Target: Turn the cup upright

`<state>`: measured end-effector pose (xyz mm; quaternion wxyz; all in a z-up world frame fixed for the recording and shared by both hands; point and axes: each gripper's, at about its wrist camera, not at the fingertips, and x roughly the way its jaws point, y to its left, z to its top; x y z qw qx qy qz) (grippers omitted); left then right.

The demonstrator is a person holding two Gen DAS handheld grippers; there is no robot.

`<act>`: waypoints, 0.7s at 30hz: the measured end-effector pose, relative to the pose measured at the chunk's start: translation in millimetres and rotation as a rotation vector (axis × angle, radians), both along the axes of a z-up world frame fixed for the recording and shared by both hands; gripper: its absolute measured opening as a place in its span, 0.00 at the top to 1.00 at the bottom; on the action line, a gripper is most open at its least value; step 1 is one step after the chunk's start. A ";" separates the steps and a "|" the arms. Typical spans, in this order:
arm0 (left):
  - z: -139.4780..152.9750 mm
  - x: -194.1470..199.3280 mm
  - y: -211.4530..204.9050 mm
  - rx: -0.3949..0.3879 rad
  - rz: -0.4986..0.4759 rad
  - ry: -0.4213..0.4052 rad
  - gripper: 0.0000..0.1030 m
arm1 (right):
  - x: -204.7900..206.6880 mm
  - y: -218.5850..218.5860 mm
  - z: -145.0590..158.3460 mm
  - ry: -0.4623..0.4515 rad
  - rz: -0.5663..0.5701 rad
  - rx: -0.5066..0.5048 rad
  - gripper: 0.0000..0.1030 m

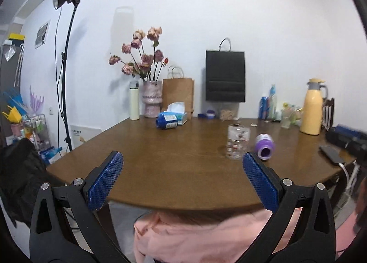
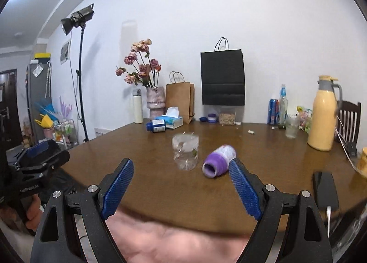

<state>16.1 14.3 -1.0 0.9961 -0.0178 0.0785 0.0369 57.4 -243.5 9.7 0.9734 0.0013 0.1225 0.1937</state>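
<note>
A clear plastic cup (image 1: pixel 237 142) stands mouth-down on the brown table (image 1: pixel 160 166); it also shows in the right wrist view (image 2: pixel 185 151). Beside it on the right lies a purple and white bottle (image 1: pixel 265 147), on its side (image 2: pixel 219 161). My left gripper (image 1: pixel 182 164) is open and empty, held at the table's near edge, left of the cup. My right gripper (image 2: pixel 181 171) is open and empty, just short of the cup. The left gripper's body (image 2: pixel 39 159) shows at the left of the right wrist view.
A blue bottle (image 2: pixel 157 126) lies on its side near a tissue box (image 2: pixel 172 118). A vase of flowers (image 2: pixel 156 102), paper bags (image 2: pixel 180 100), a yellow jug (image 2: pixel 323 116), a glass (image 2: pixel 291 128) and cans stand along the back. A black phone (image 2: pixel 325 187) lies at right.
</note>
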 end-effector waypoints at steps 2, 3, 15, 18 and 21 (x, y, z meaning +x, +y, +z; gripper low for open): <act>-3.6 -11.5 -1.7 0.007 -0.011 0.000 0.00 | -16.5 3.4 -11.5 0.027 0.020 0.013 0.13; -4.3 -15.2 -3.1 0.013 -0.013 -0.002 0.00 | -24.5 6.3 -18.9 0.048 0.032 0.017 0.13; 0.3 -20.1 -7.6 0.041 -0.041 -0.039 0.00 | -30.5 2.5 -19.3 0.028 0.006 0.018 0.13; 0.1 -19.8 -8.0 0.040 -0.042 -0.040 0.00 | -30.8 4.3 -19.5 0.025 0.009 0.008 0.13; 0.5 -20.1 -8.1 0.041 -0.043 -0.039 0.00 | -30.1 5.0 -19.7 0.027 0.004 0.001 0.13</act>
